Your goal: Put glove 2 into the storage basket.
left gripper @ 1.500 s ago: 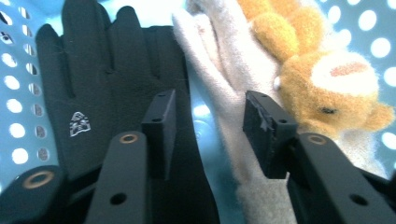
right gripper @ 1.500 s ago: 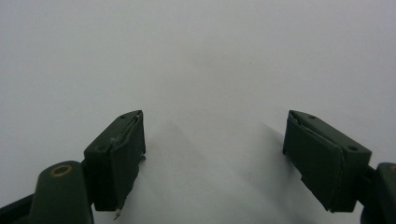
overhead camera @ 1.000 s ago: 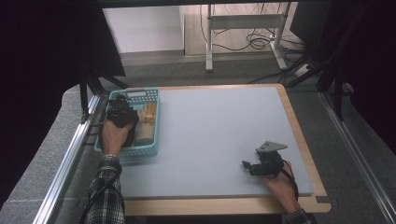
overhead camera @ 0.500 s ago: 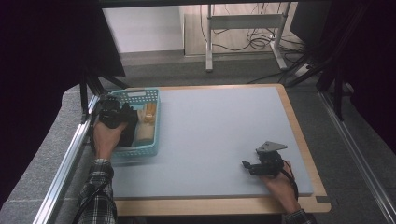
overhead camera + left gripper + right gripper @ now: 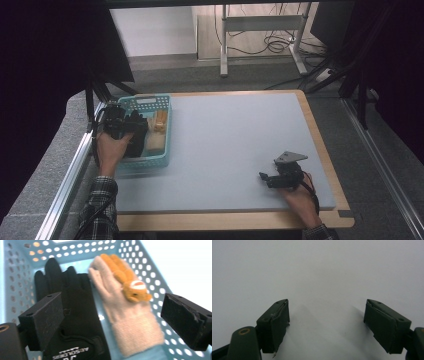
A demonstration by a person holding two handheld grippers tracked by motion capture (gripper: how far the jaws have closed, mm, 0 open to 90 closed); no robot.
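High view: teal basket (image 5: 165,131) sits at the near-left part of the grey table mat (image 5: 235,140), w/ the left gripper (image 5: 131,131) held over its left half; contents there are just dark and pale blobs. Left gripper view gives the detail: black glove (image 5: 75,315) lies flat on the basket's left side, white lettering near the cuff, and a beige fuzzy glove (image 5: 125,317) lies just beside it on the basket's right, touching along one edge, w/ a small orange plush animal (image 5: 127,277) on its fingers. Left jaws have just been opening, now spread wide above both gloves, nothing pinched. Right gripper (image 5: 270,178) rests on the mat well apart from the basket, toward the near-right corner; right gripper view has its jaws spread wide over bare grey surface, gripping nothing.
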